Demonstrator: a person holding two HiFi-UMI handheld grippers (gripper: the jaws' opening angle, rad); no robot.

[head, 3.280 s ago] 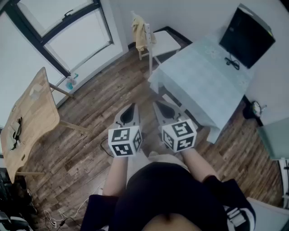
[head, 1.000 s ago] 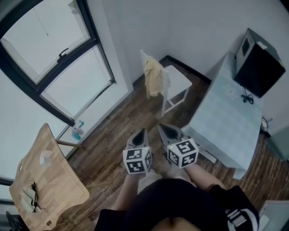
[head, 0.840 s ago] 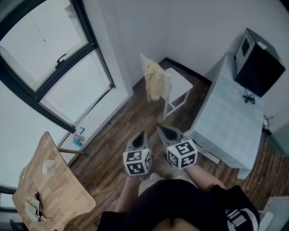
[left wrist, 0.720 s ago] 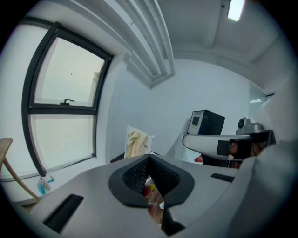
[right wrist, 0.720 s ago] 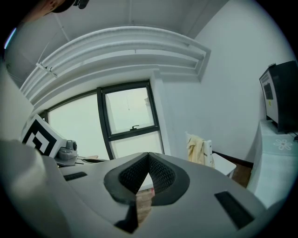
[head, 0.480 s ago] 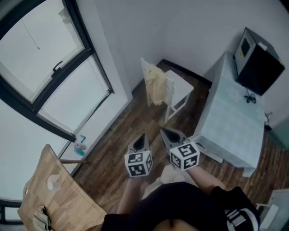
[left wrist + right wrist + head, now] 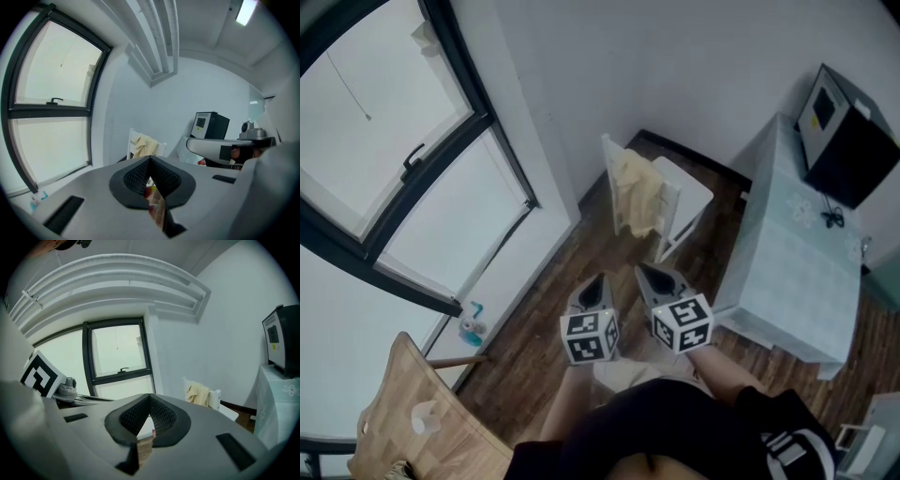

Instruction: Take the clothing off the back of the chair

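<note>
Clothing (image 7: 636, 192), pale yellow, drapes the back of the white chair (image 7: 688, 194) by the wall (image 7: 581, 84), on plank floor (image 7: 534, 323) between the tall window (image 7: 403, 211) and the cloth-covered table (image 7: 797, 267), well apart from left gripper (image 7: 598, 279) and right gripper (image 7: 643, 271), both closed and empty.

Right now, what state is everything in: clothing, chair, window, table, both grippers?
Clothing: draped over the chair back, untouched.
Chair: upright, seat bare.
Window: shut.
Table: covered with a pale cloth.
Left gripper: shut, empty, short of the chair.
Right gripper: shut, empty, short of the chair.
</note>
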